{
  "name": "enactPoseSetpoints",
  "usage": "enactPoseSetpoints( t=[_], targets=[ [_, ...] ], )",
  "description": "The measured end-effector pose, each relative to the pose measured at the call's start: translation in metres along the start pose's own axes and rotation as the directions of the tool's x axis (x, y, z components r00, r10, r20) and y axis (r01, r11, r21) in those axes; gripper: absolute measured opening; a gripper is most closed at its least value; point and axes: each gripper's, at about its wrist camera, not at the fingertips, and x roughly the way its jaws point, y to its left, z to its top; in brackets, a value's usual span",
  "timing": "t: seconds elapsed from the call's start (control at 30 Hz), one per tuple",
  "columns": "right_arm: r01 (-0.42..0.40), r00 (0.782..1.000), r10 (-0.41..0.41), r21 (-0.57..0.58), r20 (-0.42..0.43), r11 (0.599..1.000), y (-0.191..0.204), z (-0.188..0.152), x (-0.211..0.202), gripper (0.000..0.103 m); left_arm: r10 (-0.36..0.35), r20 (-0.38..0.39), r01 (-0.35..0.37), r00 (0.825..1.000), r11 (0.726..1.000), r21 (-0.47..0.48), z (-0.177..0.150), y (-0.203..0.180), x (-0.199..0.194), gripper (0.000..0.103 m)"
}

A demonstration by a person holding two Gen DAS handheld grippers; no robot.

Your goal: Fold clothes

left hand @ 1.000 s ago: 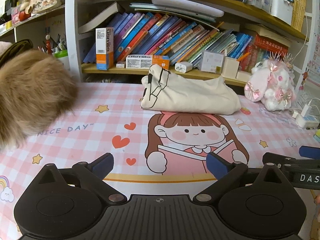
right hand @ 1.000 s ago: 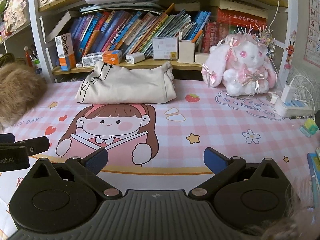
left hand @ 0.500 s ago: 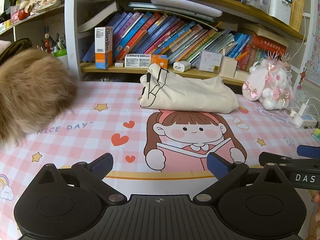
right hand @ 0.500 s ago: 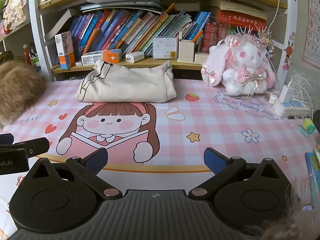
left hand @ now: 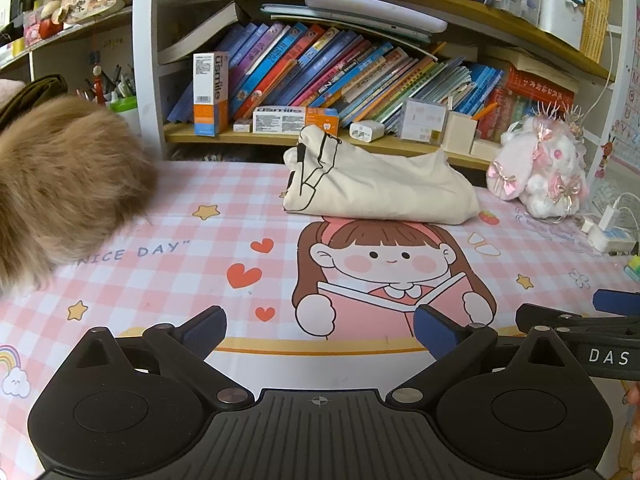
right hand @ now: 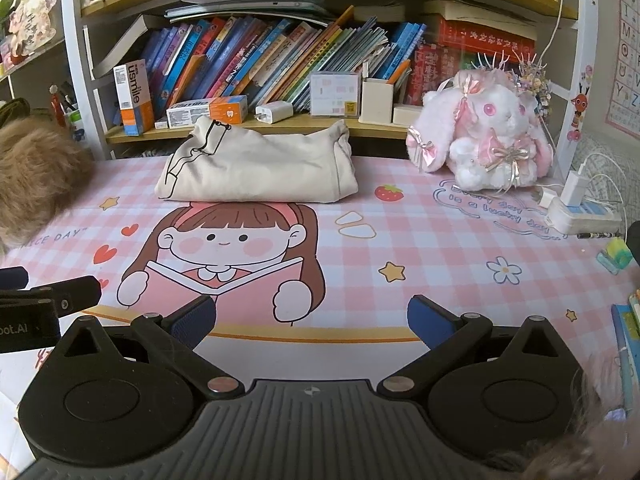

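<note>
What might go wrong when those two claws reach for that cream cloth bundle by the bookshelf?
The folded cream garment lies against the wooden shelf edge, so a far reach might bump it. The pink-and-white plush rabbit sits just right of the garment and could get knocked. Both the left gripper and the right gripper are open, side by side, and may collide.

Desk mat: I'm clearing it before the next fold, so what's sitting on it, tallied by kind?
Folded cream garment: 1
Plush toys: 2, the pink-and-white bunny and a brown furry one
Power strip: 1
Total: 4
</note>
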Motion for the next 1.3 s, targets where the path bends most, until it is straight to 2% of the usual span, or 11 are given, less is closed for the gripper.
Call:
enactPoseSetpoints(
  t=[1.3],
  targets=[
    [-0.002, 1.0, 0.002, -0.005, -0.001, 1.0, -0.0003, -0.0002, 0.0, 0.103, -0.016, -0.01, 0.016, 1.0, 1.0, 0.009, 0.0016, -0.0069, 0.0012, 0.101]
  ],
)
